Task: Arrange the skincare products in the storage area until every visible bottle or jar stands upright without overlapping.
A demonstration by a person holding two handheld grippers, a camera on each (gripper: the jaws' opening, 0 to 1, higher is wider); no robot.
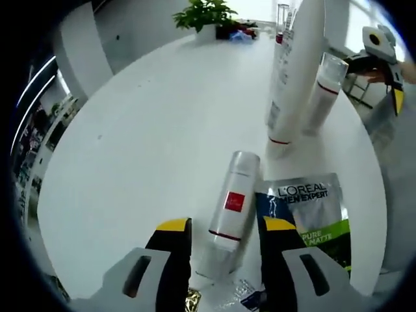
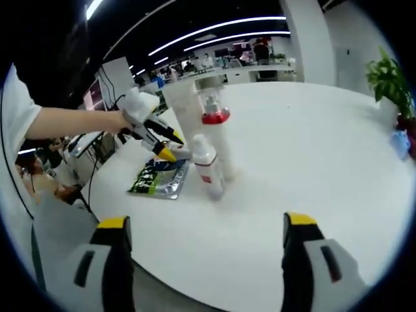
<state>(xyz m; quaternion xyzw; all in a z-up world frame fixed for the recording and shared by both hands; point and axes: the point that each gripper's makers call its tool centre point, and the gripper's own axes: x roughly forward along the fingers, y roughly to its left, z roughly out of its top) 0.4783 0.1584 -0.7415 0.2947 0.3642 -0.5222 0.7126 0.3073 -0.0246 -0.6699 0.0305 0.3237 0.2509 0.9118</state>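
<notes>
Item: small frosted white bottle with red square label [image 1: 232, 205], lying flat on the round white table [image 1: 149, 130] between the released jaws of the left gripper [image 1: 224, 242], long axis pointing away along them; right gripper [image 2: 205, 242] open, well apart.

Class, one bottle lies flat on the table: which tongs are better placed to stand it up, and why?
Left. The left tongs are open either side of the lying bottle; the right tongs hang open, well back from it.

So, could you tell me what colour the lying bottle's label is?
Red label, clearest in left gripper view.
</notes>
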